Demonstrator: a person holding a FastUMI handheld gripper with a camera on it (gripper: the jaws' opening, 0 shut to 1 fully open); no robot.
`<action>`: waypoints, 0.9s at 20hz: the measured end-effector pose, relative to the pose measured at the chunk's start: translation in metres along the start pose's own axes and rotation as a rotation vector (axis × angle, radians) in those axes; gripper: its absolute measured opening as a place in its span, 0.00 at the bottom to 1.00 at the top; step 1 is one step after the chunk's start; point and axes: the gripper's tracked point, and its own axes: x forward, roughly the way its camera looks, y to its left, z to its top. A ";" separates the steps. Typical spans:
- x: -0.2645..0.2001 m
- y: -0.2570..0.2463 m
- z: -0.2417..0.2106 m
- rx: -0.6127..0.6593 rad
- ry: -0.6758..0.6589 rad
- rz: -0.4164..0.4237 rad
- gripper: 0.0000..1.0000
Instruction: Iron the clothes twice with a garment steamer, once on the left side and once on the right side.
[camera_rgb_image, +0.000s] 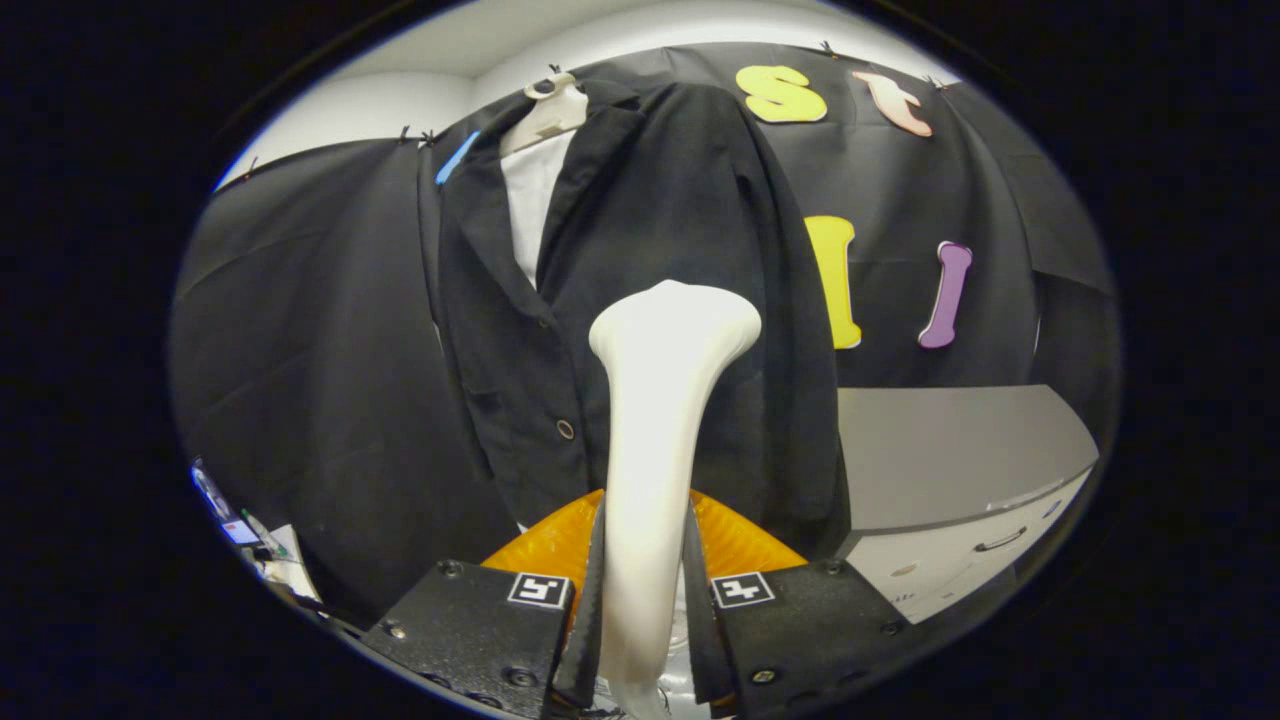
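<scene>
steamer (655, 420) handle base hidden between the fingers, jacket (640, 300) hem behind an orange object (745, 545) — unidentifiable

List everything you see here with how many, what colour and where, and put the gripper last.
Garment steamer: one, white, upright between the fingers, its head in front of the jacket.
Jacket: one, black, hanging on the mannequin beyond the steamer.
Mannequin: one, white, neck showing above the jacket collar.
Shirt: one, white, inside the open collar.
Cabinet: one, grey top with white drawer front, right of the jacket.
Orange part: one, just behind the fingers, under the jacket hem.
Gripper: one, black, jaws closed on the steamer handle.
</scene>
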 end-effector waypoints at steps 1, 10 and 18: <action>0.003 -0.004 -0.010 0.004 0.016 -0.004 0.39; 0.026 -0.009 -0.080 0.005 0.143 -0.020 0.39; 0.041 -0.021 -0.150 0.036 0.260 -0.021 0.39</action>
